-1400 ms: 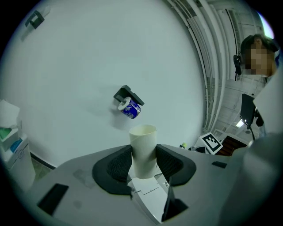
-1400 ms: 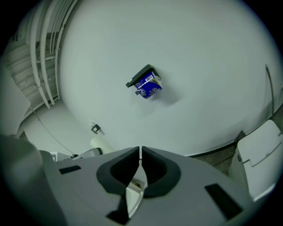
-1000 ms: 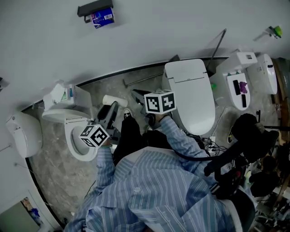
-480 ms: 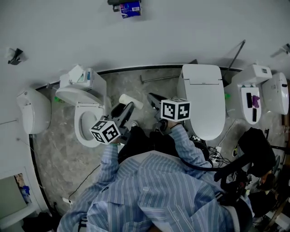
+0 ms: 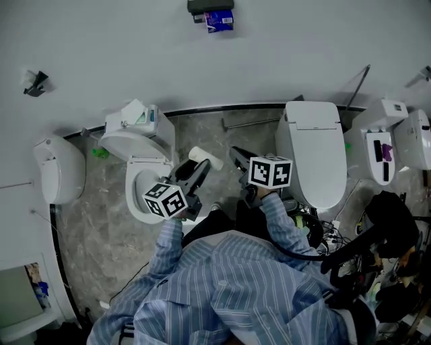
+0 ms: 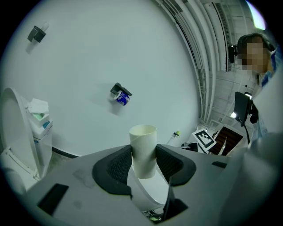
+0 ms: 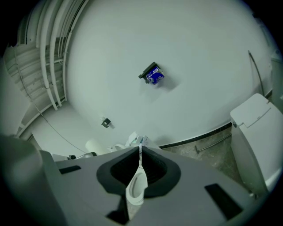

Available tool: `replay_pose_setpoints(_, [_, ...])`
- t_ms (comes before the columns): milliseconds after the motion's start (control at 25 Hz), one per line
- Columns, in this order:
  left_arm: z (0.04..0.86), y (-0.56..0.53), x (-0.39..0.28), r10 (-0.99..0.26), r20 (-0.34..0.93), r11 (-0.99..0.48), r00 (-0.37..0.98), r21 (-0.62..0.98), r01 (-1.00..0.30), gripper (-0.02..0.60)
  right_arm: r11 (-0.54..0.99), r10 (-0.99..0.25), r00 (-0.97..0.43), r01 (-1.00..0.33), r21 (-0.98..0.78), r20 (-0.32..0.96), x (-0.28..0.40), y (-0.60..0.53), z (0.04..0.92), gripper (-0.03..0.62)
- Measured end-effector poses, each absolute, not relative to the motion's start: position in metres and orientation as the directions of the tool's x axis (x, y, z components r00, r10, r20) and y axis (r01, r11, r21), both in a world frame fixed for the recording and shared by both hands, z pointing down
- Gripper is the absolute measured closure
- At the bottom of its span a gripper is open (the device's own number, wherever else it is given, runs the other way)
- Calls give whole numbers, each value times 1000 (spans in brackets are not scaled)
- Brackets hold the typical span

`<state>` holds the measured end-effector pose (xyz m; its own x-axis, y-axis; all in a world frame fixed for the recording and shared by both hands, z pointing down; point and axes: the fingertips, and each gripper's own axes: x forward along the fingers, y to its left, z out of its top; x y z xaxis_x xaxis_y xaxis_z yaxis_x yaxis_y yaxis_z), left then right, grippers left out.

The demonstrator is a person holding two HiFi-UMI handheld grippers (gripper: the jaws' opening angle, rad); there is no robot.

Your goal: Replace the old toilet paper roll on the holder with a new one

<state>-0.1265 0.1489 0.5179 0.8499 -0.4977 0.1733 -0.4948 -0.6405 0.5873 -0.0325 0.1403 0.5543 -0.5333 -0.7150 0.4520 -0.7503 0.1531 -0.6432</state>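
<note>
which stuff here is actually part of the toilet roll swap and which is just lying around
Job in hand:
- wall holder with a blue pack on it
- white tube, gripped by the left gripper
- right gripper, shut and empty

Lying about:
- open toilet
- closed toilet
- metal bar on the floor
- cables

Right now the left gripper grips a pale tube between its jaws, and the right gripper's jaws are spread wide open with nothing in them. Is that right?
Not quite. The right gripper has its jaws shut together, not spread wide; the right gripper view shows it. Nothing is in them, and the left gripper does grip the pale tube.
</note>
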Motion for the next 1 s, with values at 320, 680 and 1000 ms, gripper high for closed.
replay_pose_setpoints(320, [535, 157, -185, -492, 176, -626, 853, 608, -487, 408, 134, -695, -538, -749, -649, 477, -94, 161, 572, 571])
replay_pose_setpoints(680, [540, 160, -188, -449, 150, -646, 881, 626, -437, 408, 109, -693, -509, -775, -623, 511, -104, 169, 577, 571])
replay_pose_setpoints(1000, [543, 140, -184, -446, 141, -644, 884, 636, -426, 409, 95, -692, -503, -774, -626, 518, -99, 157, 582, 571])
